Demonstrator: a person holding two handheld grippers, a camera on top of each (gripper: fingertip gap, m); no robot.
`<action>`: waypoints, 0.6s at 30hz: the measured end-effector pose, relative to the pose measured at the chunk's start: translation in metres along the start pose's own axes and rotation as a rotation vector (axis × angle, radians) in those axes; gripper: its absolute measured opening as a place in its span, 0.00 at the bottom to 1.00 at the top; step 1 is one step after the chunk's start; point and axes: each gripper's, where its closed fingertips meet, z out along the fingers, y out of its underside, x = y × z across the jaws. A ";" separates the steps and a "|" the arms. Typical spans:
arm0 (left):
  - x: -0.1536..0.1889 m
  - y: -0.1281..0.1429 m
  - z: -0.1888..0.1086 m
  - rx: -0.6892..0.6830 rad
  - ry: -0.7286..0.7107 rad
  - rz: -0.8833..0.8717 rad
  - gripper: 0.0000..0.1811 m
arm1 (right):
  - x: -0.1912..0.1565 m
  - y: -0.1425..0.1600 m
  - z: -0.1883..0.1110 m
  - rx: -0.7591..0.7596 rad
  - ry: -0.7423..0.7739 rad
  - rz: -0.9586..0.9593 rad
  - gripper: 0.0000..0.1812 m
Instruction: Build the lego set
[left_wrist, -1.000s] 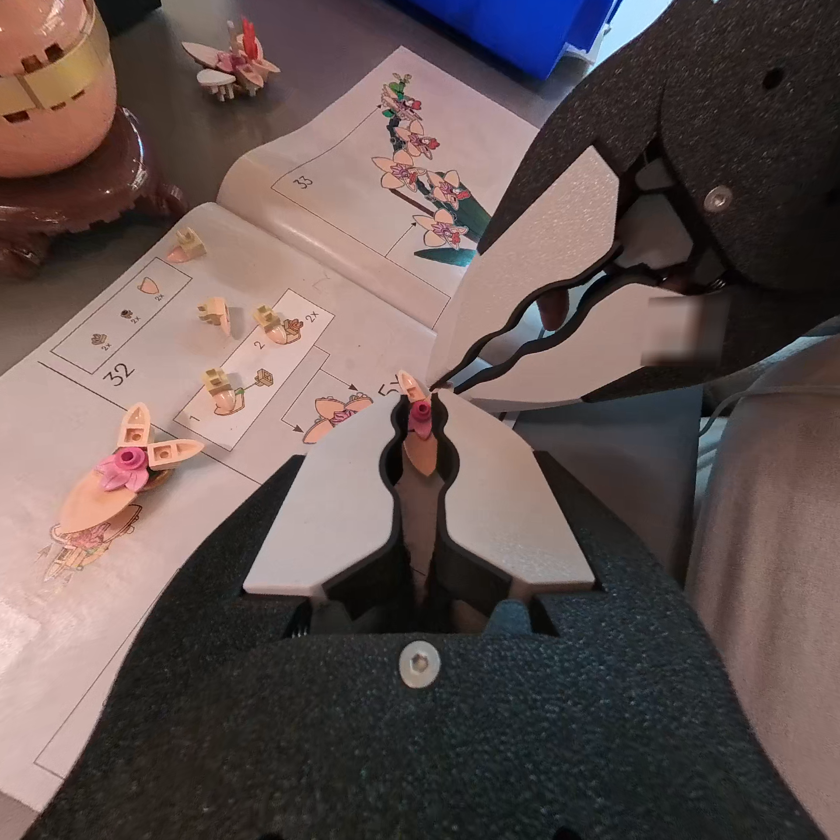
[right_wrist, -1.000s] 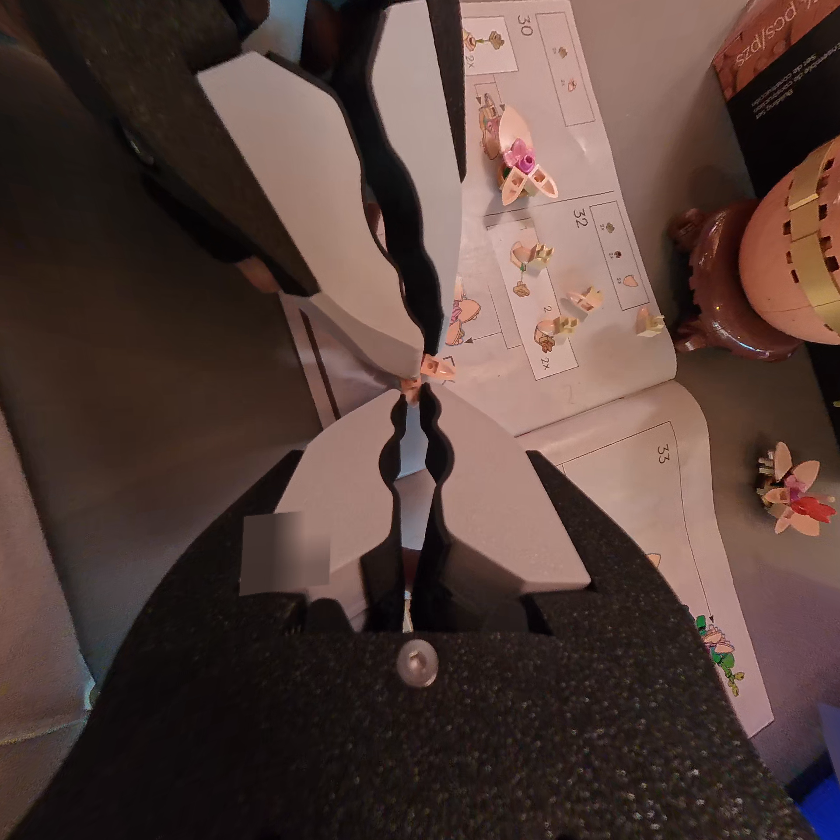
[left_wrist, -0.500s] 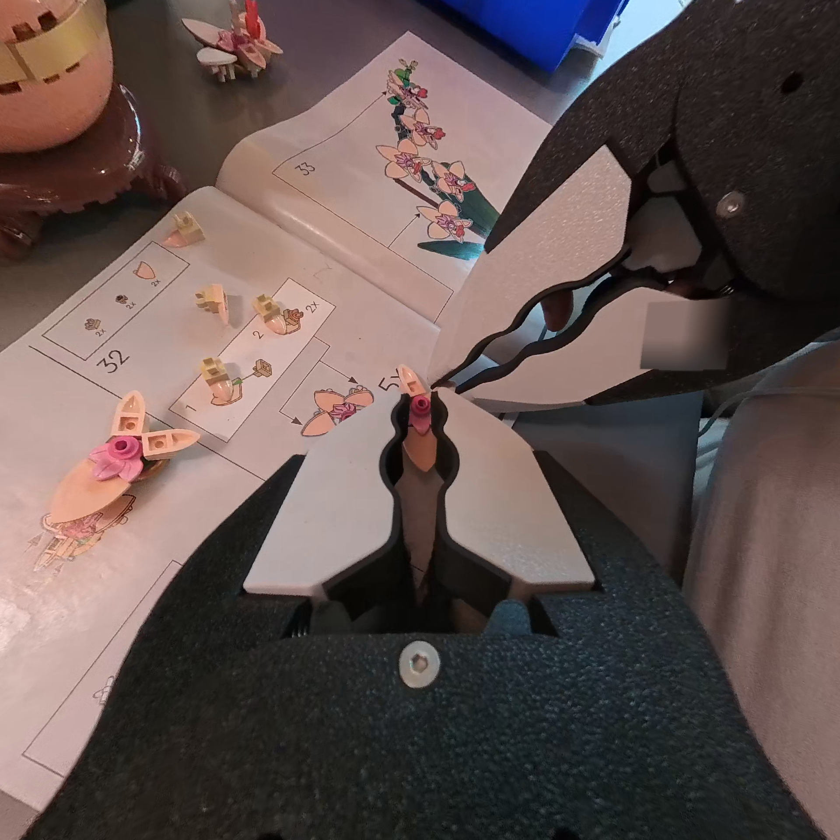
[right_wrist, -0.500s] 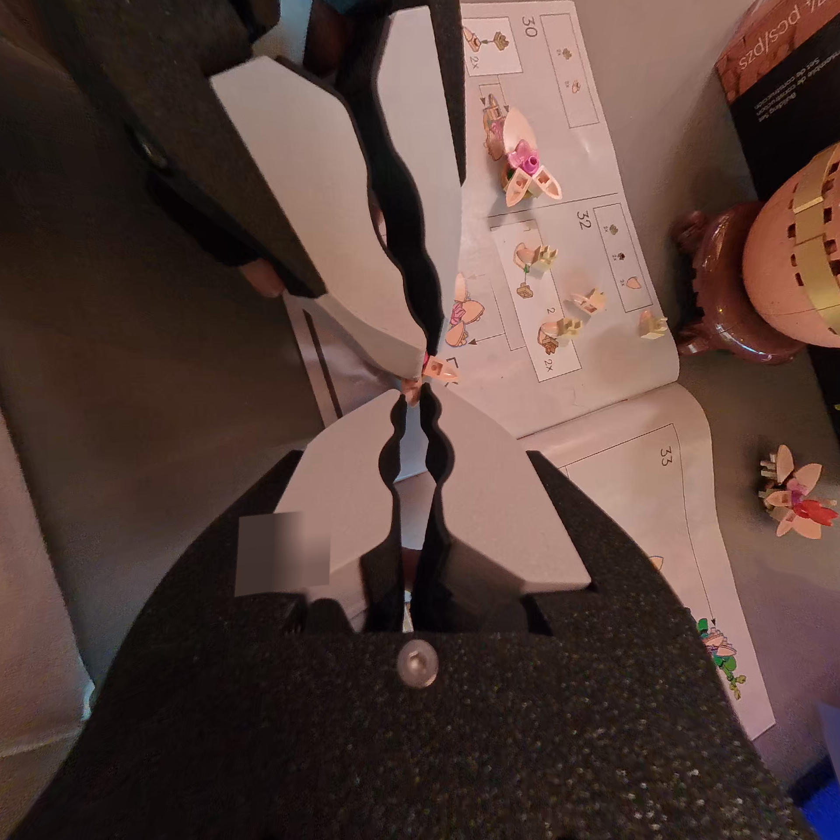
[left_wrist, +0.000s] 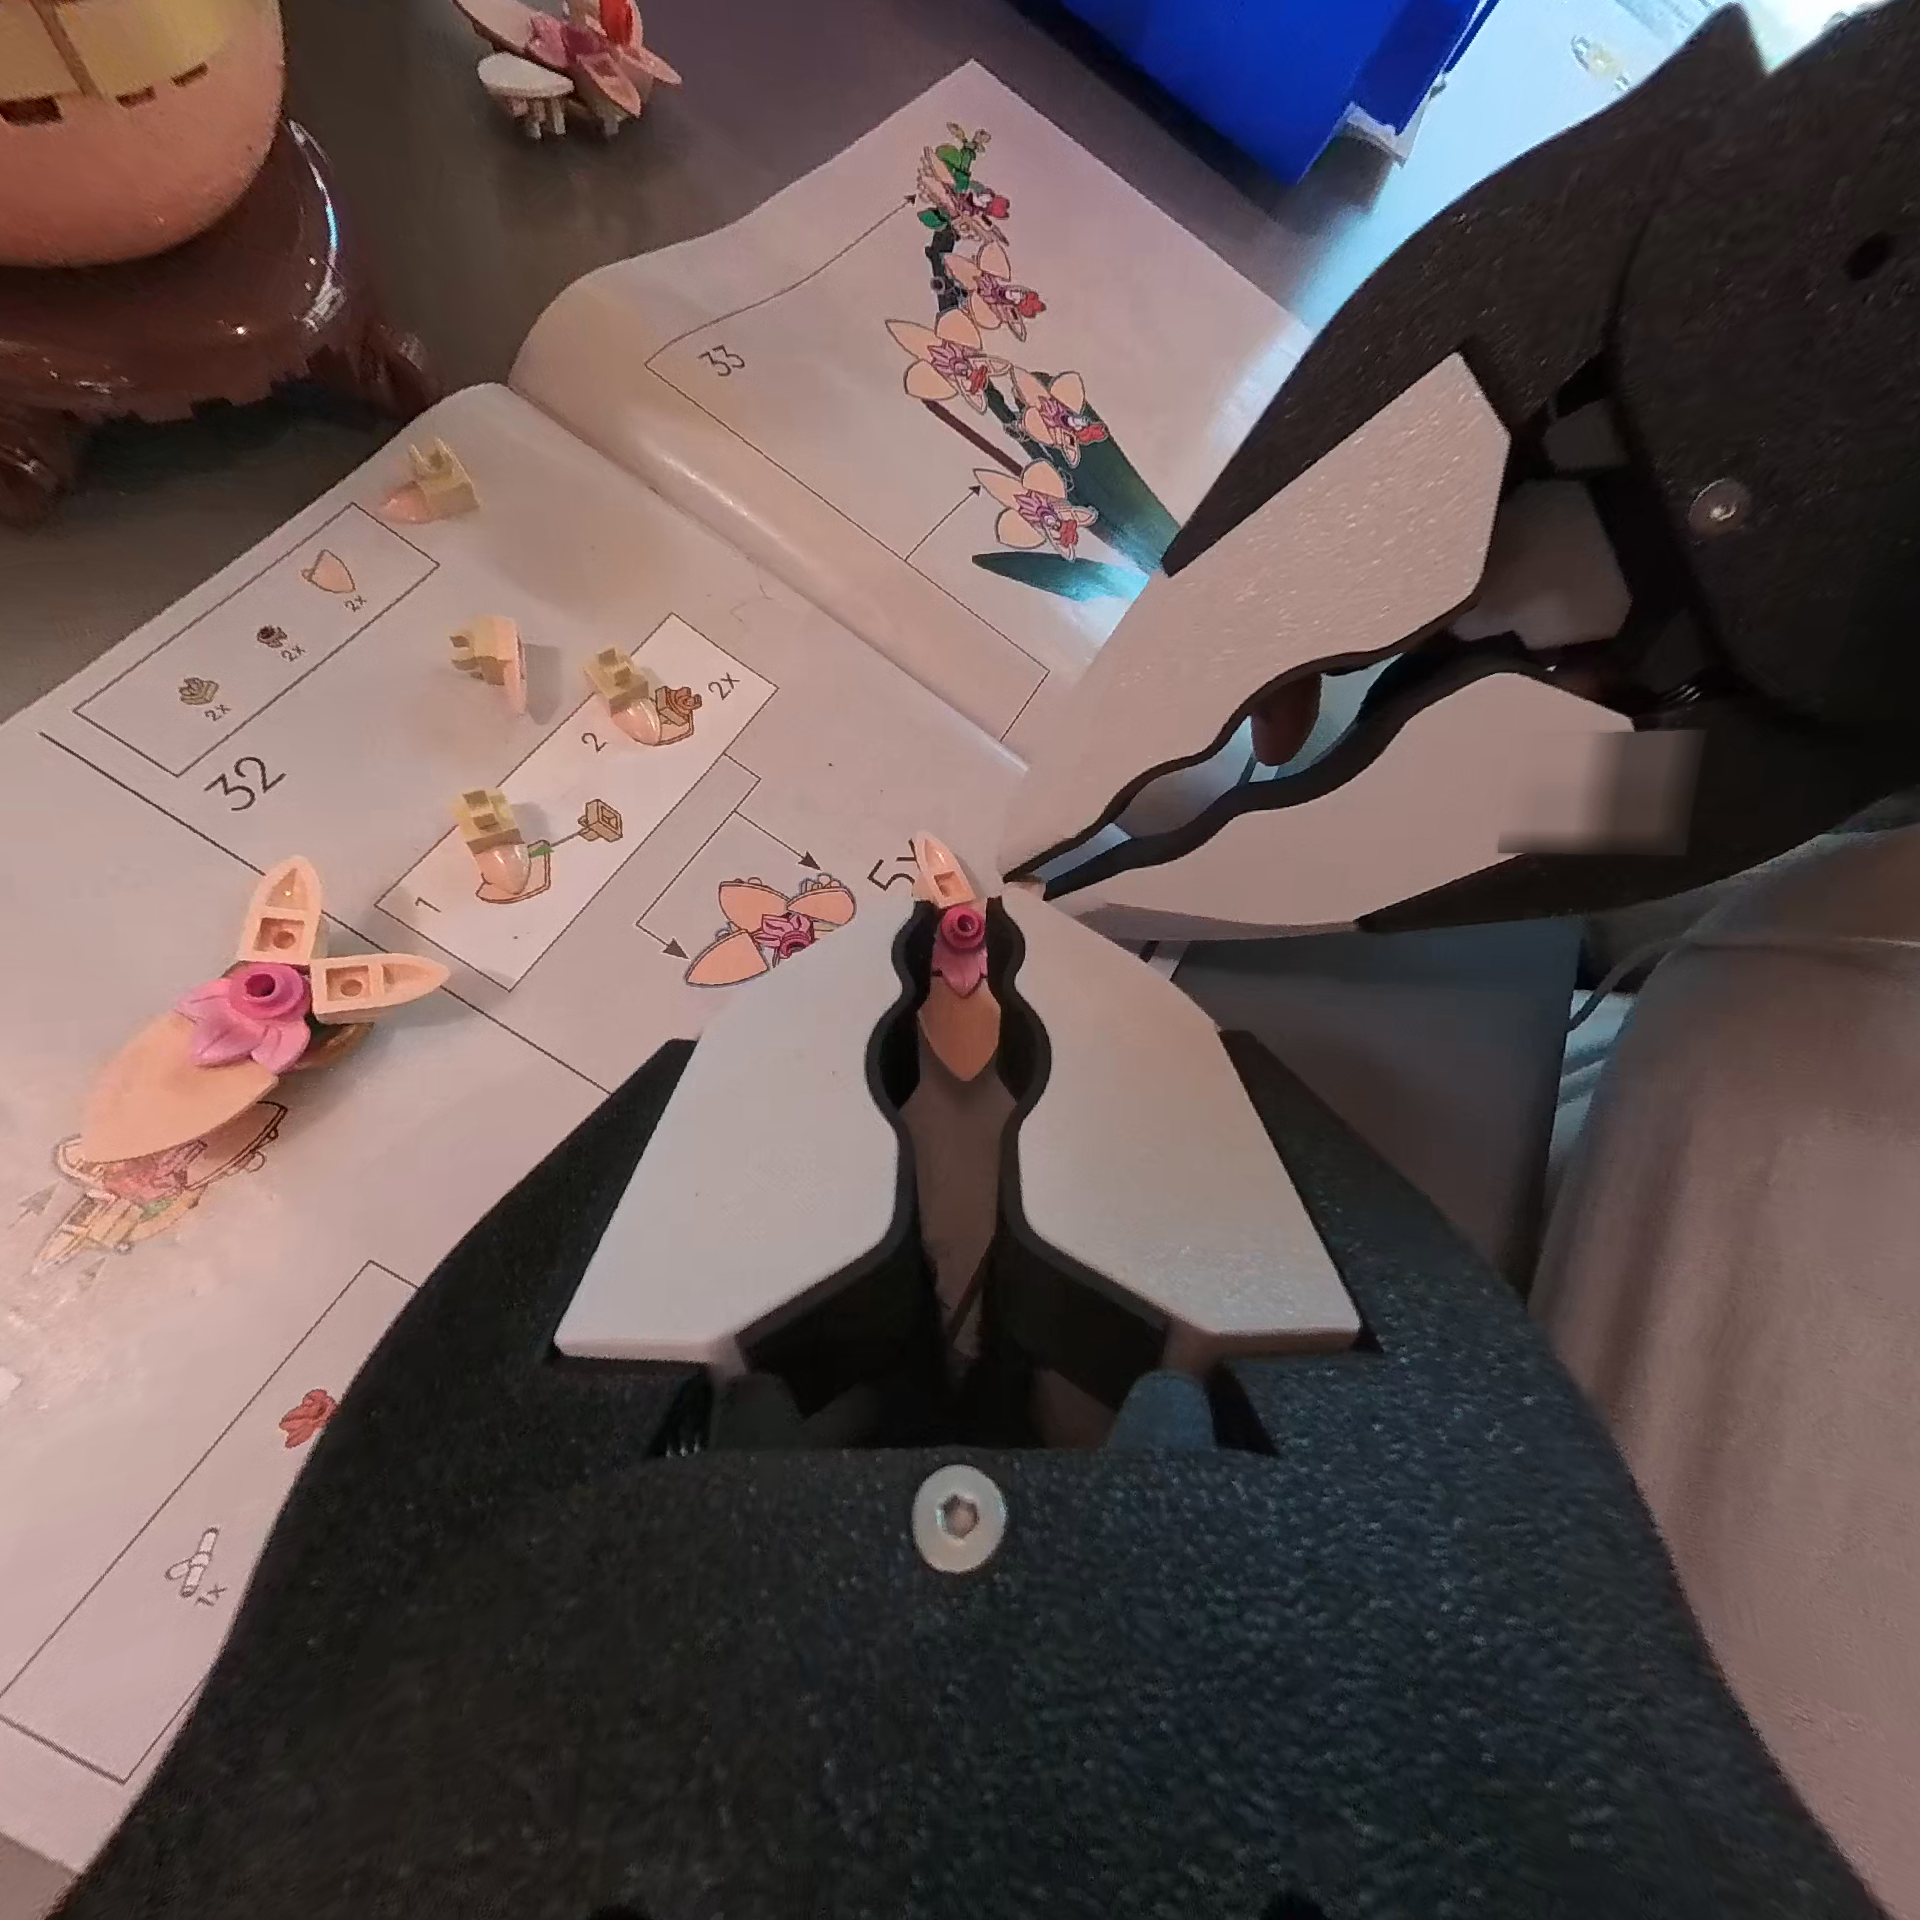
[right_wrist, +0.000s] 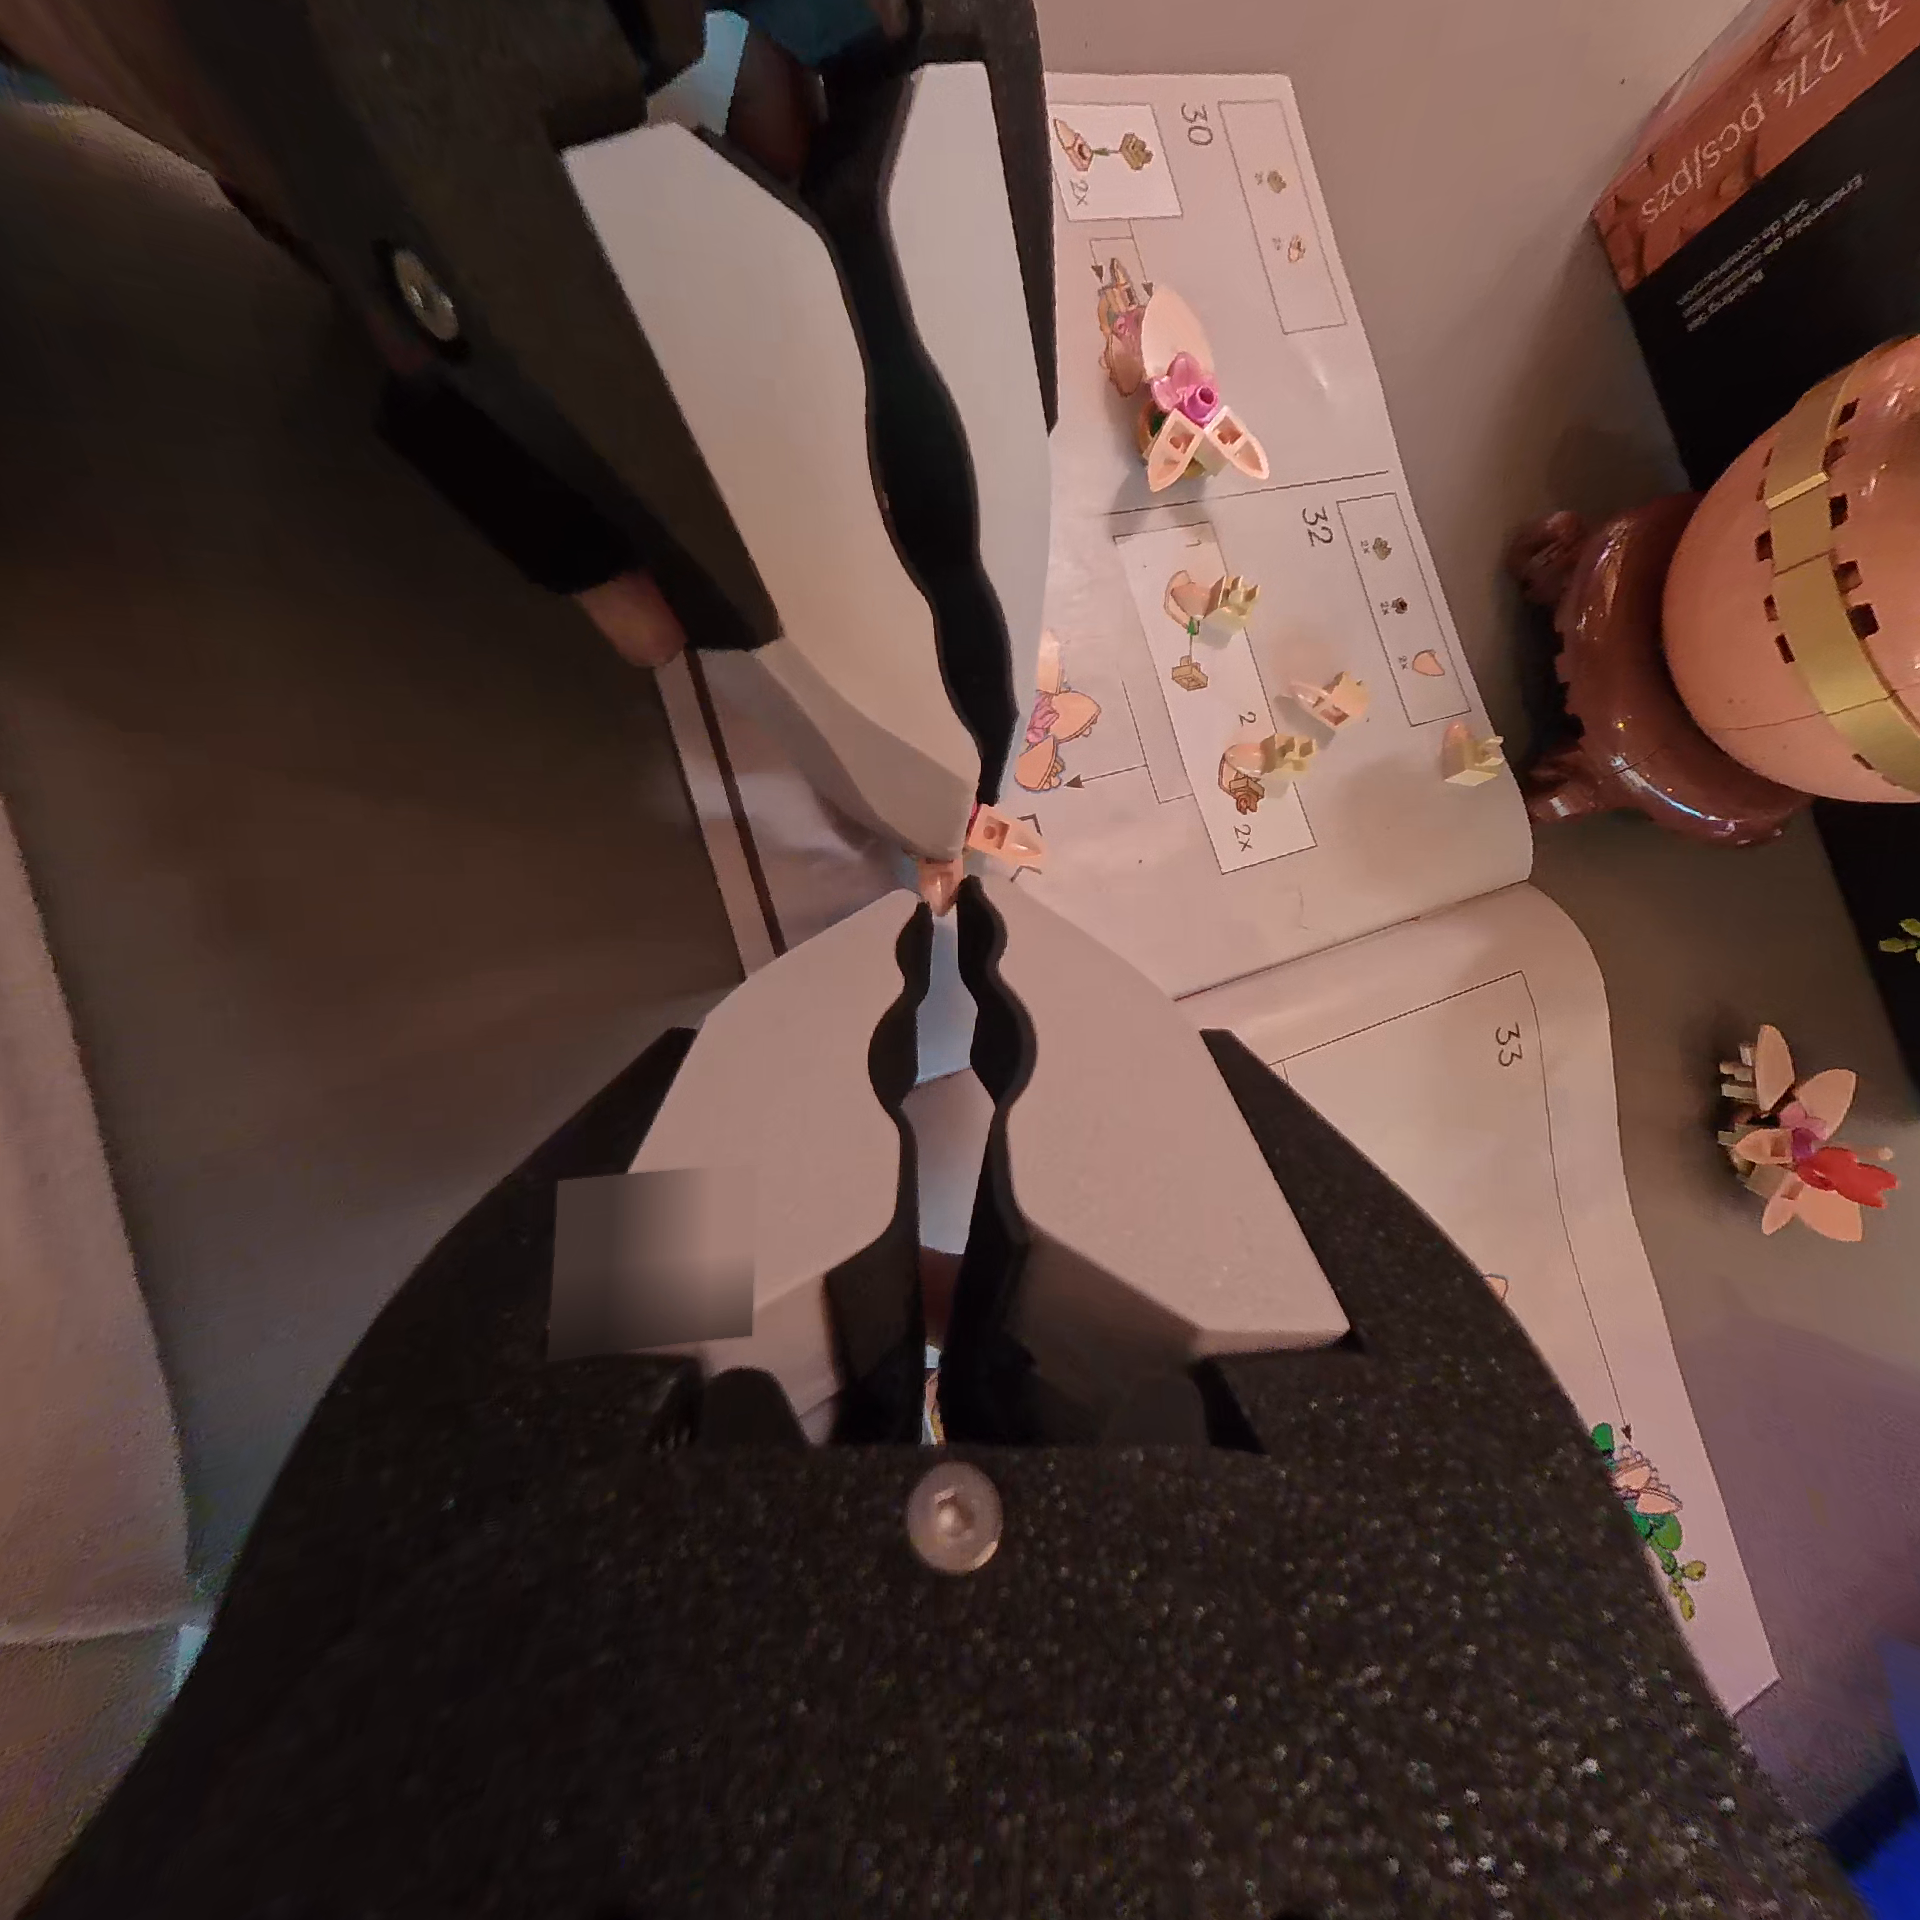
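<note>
Left gripper (left_wrist: 961, 914) clamps peach-and-magenta brick flower (left_wrist: 958, 982); right gripper (right_wrist: 943, 902) nips small peach petal piece (right_wrist: 940, 881). Only right view, upper right: dark printed cardboard box (right_wrist: 1766, 208).

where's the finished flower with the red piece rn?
The finished flower lies on the grey table, right of the open instruction booklet in the right wrist view, below the pink egg-shaped model.

Each wrist camera sits close behind its own jaws, looking forward and down along them at the open instruction booklet (left_wrist: 644, 582) on the desk (left_wrist: 436, 187), the two views facing each other across the same pages, loose petals and pink vase model (right_wrist: 1808, 644).
</note>
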 end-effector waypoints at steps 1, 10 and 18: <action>0.000 0.000 0.000 -0.001 -0.001 -0.002 0.05 | 0.000 0.000 0.000 0.002 0.001 -0.005 0.03; -0.001 0.000 0.000 -0.005 -0.007 -0.031 0.05 | -0.001 0.000 0.000 0.032 -0.075 0.100 0.02; -0.001 0.000 0.001 -0.008 -0.036 -0.050 0.05 | -0.001 0.000 0.001 0.014 -0.110 0.109 0.02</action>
